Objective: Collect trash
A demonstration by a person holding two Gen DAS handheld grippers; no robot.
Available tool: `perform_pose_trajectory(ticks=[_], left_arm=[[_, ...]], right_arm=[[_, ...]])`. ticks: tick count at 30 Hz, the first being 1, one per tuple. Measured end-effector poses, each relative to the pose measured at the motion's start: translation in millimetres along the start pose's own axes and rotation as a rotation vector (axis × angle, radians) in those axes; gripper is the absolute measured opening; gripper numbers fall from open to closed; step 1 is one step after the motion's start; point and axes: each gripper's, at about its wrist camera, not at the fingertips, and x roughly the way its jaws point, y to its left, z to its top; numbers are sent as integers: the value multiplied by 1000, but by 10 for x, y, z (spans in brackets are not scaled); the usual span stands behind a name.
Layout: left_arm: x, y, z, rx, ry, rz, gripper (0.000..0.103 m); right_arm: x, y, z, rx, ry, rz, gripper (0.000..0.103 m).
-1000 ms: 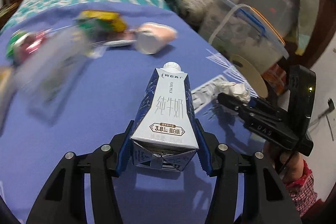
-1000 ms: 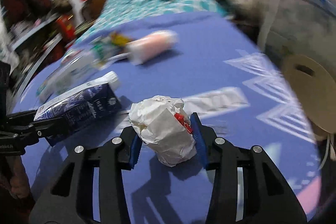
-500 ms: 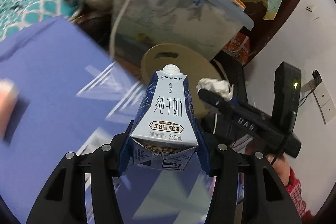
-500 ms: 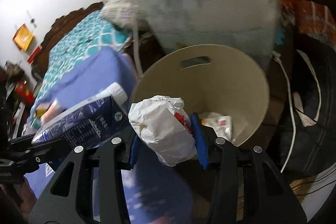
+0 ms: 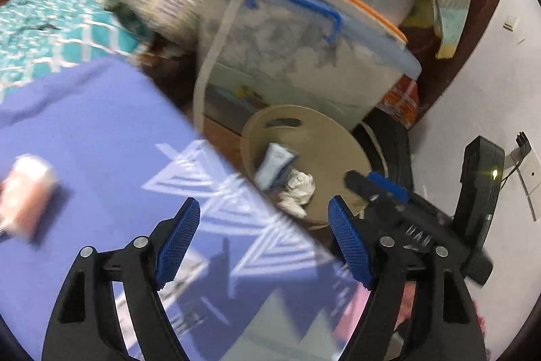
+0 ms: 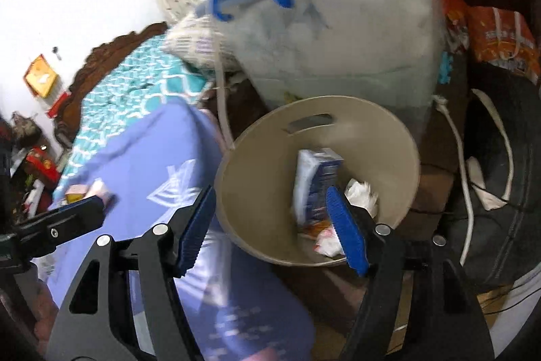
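Note:
A beige round waste bin (image 5: 324, 137) stands on the floor beside the purple table (image 5: 88, 137). A blue and white milk carton (image 5: 275, 163) and a crumpled white paper ball (image 5: 299, 188) lie inside it. In the right wrist view the bin (image 6: 257, 178) holds the carton (image 6: 316, 181) and the paper ball (image 6: 361, 193). My left gripper (image 5: 265, 242) is open and empty over the table's edge. My right gripper (image 6: 274, 225) is open and empty above the bin's near rim. A pink cup (image 5: 25, 188) lies on the table at the left.
A clear storage box with a blue handle (image 5: 304, 56) stands behind the bin. A teal patterned bed (image 5: 50, 26) lies beyond the table. A dark bag with white straps (image 6: 497, 171) sits right of the bin. Orange packets (image 6: 500, 39) lie at the back right.
Both grippers have opened. The milk carton left my left gripper and the paper ball left my right gripper; both now lie in the bin.

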Motion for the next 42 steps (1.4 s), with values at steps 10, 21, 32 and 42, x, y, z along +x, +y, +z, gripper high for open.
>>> perform_pose_trajectory(ticks=[10,21,32,42], left_arm=[[-1316,1413,-1041,-284,-110,225,73],[-2387,2547,-1533,-494,-285,455,82],[-1668,2833,-1172,-393,-112,459,93],[-1622,2609,-1531,-354,-28,420,63]], right_arm=[[320,1300,-260,-142,149,223,68],[1675,2418,28,-30,292,363,68],[2480,2952,65,-73,456,392,56],[1813,3269,-707,-251,588,575,46]])
